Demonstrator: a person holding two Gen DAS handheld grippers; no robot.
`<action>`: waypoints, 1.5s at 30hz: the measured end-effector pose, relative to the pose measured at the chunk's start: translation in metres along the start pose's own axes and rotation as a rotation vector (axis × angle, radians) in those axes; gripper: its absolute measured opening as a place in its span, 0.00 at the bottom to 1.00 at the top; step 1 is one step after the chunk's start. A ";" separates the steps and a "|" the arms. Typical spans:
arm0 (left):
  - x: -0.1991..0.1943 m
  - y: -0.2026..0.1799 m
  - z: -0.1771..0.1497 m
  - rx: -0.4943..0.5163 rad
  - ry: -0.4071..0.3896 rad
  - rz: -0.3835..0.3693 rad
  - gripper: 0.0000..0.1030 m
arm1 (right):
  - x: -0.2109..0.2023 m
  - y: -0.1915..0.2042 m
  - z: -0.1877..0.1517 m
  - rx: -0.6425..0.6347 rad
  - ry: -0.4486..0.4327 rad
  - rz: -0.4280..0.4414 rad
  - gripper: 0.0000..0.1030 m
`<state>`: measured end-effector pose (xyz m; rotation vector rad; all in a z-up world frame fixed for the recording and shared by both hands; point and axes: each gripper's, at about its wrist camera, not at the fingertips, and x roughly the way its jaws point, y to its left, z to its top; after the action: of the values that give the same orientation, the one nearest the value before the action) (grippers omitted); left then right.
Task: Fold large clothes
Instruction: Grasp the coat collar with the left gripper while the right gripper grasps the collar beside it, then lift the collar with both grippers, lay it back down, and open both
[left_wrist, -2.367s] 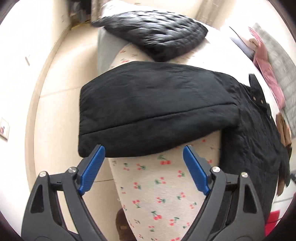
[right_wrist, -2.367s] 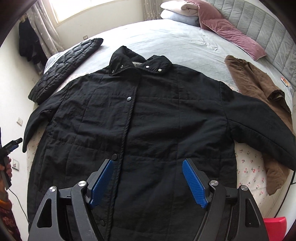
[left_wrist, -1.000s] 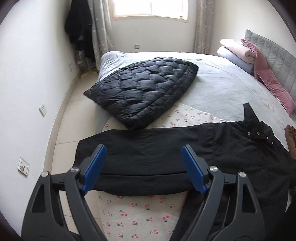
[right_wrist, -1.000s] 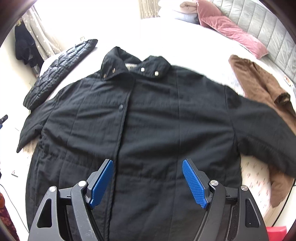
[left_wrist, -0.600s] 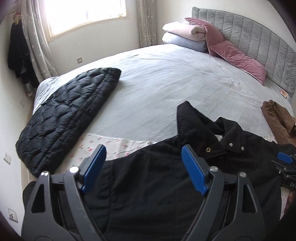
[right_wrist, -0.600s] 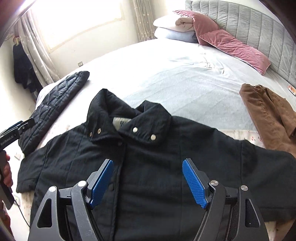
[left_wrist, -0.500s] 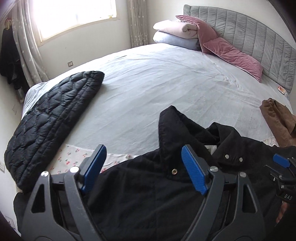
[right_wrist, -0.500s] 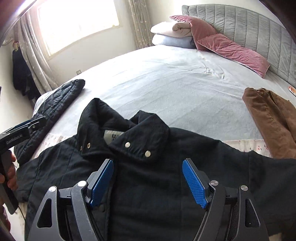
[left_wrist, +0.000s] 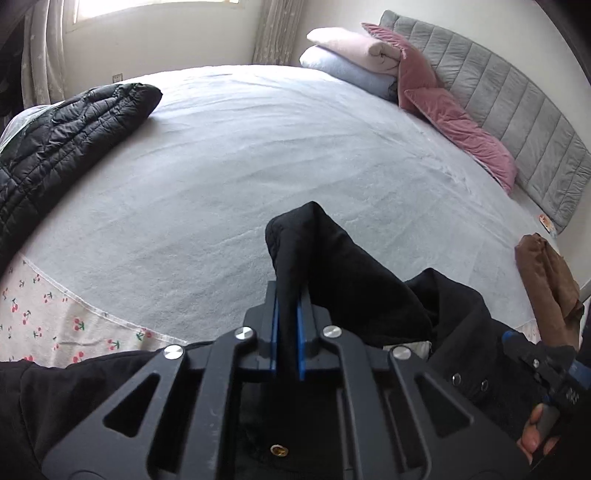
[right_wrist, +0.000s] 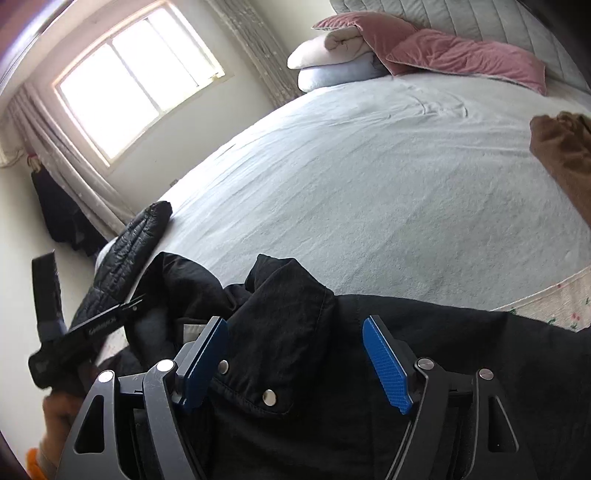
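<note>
A large black jacket (left_wrist: 458, 332) lies front-up on the bed, its collar toward the headboard. My left gripper (left_wrist: 287, 295) is shut on the left tip of the jacket's collar (left_wrist: 314, 236), which stands up between the blue pads. My right gripper (right_wrist: 295, 347) is open, its pads either side of the right collar flap (right_wrist: 291, 317) with its snap buttons. The left gripper also shows in the right wrist view (right_wrist: 92, 325), held by a hand.
A folded black quilted jacket (left_wrist: 55, 136) lies at the bed's left side. A brown garment (left_wrist: 546, 273) lies to the right. Pink and white pillows (left_wrist: 369, 62) and a grey headboard (left_wrist: 517, 114) stand beyond a wide stretch of pale sheet (left_wrist: 258, 147).
Both grippers moved up the jacket from its hem and sleeve to the collar. The left gripper closed on the left collar tip. The right gripper stayed open and came down over the right collar flap.
</note>
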<state>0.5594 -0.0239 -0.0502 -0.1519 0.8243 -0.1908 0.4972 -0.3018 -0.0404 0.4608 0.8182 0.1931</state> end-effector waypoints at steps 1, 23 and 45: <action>-0.014 0.002 -0.007 0.019 -0.042 -0.015 0.08 | 0.004 -0.001 -0.002 0.017 0.007 0.024 0.54; -0.099 0.032 -0.083 0.121 -0.102 -0.083 0.06 | -0.069 0.022 -0.051 -0.161 -0.035 -0.068 0.53; -0.085 0.003 -0.025 0.271 -0.110 0.003 0.49 | -0.032 0.066 -0.018 -0.356 -0.141 -0.276 0.04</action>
<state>0.4849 -0.0031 -0.0072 0.0930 0.6819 -0.2871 0.4629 -0.2480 0.0007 0.0239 0.6830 0.0465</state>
